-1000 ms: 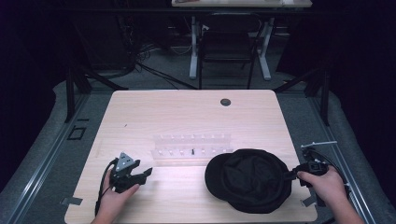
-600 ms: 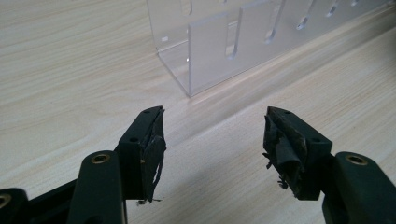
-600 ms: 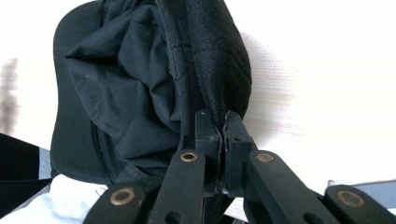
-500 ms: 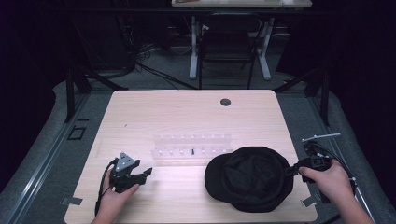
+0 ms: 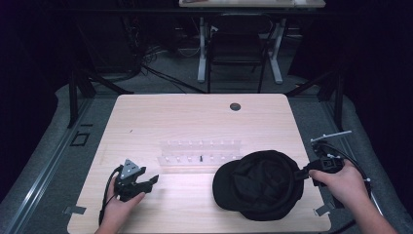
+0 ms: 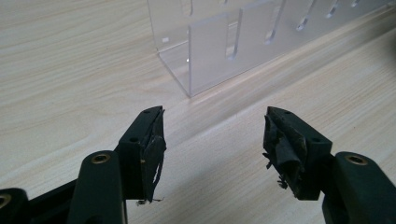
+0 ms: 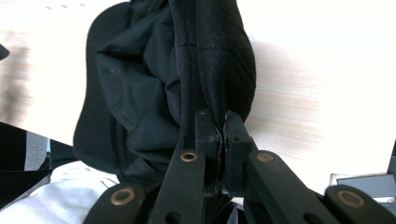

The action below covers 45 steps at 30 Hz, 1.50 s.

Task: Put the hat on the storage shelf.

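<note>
Watching the black cap [image 5: 258, 184] first: it sits at the lower right of the high view, on the near part of the surface [image 5: 195, 122], a crumpled dome with its long axis running left to right across the frame. Its right edge is where I've got it. My right gripper [image 5: 301, 174] comes in from the right margin, jaws pressed together on the cap's rim; in the right gripper view that doubled band of fabric [image 7: 212, 70] runs straight up out of the pinched jaws, so the cap lies dead ahead of that gripper, off toward the frame's middle.

Just beyond the cap, toward the centre of the high view, stands the clear acrylic rack [image 5: 200, 152], near the cap's upper left edge. I can't tell whether they touch.

Farther out, at lower left, my left gripper [image 5: 152, 179] rests low with its jaws spread and nothing between them; its own camera shows the rack's corner [image 6: 196, 56] just ahead.

So the right hand is the near one, already on the cap. The left is well apart, with bare surface between it and the cap's left edge.
</note>
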Each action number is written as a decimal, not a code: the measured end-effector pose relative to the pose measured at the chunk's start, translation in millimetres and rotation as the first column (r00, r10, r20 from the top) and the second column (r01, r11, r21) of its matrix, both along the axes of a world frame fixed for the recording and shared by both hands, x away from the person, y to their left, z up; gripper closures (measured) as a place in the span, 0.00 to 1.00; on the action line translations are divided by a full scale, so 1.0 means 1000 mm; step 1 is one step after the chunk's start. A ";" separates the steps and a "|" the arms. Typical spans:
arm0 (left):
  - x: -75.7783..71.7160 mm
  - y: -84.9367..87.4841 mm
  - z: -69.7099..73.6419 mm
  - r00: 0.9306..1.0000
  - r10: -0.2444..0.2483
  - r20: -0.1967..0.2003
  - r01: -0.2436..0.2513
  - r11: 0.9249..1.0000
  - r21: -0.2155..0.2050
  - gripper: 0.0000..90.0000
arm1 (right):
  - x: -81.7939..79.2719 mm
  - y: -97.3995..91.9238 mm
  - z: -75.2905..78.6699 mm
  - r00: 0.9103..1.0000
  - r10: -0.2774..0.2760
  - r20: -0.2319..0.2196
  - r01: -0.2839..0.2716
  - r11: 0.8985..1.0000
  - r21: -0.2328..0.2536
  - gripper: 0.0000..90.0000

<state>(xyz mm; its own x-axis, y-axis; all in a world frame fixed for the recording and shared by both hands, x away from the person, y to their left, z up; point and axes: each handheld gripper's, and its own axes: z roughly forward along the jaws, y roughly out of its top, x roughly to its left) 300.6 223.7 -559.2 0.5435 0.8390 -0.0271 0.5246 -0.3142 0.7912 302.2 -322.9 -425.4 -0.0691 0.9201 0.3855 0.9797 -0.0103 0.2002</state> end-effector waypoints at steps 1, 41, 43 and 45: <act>0.000 0.000 0.000 1.000 0.000 0.000 0.000 1.000 0.000 0.43 | 0.000 0.002 0.003 1.000 -0.001 0.000 0.001 1.000 -0.003 0.97; 0.000 0.000 0.000 1.000 0.001 0.000 -0.001 1.000 -0.002 0.43 | 0.009 0.029 0.082 0.998 0.058 -0.027 -0.045 0.943 0.330 0.98; 0.000 0.000 0.000 1.000 0.001 0.000 -0.001 1.000 -0.002 0.43 | 0.008 0.028 0.081 0.998 0.063 -0.031 -0.046 0.922 0.386 0.98; 0.000 0.000 0.000 1.000 0.001 0.000 -0.001 1.000 -0.002 0.43 | 0.008 0.029 0.080 0.998 0.062 -0.025 -0.047 0.912 0.408 0.98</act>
